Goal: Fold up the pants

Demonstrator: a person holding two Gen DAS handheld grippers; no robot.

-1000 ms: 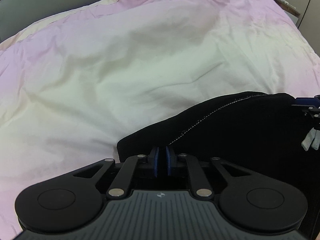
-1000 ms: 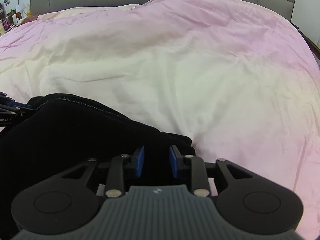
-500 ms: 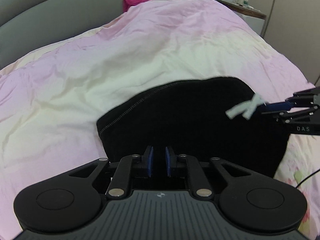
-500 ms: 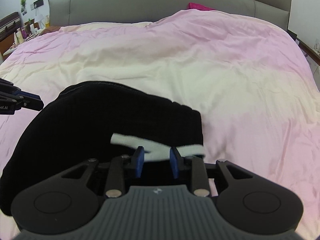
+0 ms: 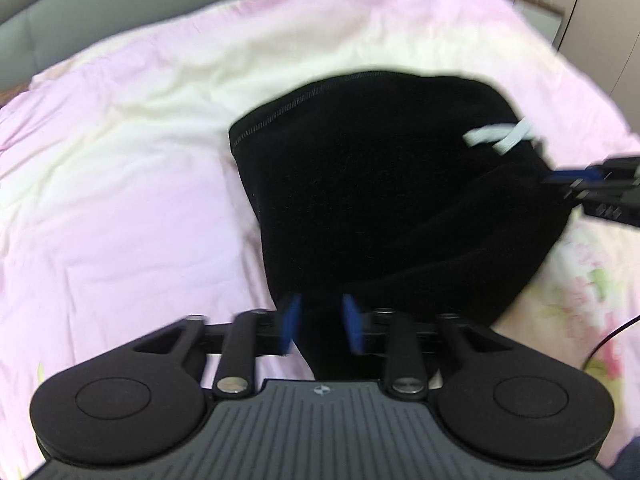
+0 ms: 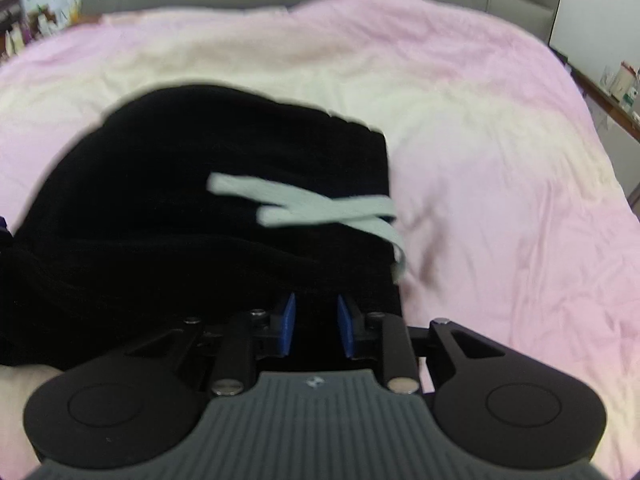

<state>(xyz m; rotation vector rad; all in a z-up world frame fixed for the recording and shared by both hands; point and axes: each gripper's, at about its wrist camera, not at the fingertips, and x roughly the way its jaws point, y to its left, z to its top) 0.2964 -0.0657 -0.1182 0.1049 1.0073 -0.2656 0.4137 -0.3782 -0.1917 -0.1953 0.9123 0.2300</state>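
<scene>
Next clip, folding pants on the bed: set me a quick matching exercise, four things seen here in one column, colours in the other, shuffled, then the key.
Things:
1. pants
2. drawstring
3. bedcover
4. finger pads of the right hand-held gripper

Colours:
A. blue
B. pink and cream
C. black
D. pale grey-white

Pairs: 1-C, 2-D, 3-B, 4-A

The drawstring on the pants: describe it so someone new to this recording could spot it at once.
On the wide pink and cream bedspread lies a folded pile of black fabric pants. Across its right edge, just ahead of the right gripper, two flat pale grey-white drawstring ends cross. They are the only light strips on the dark cloth.
</scene>
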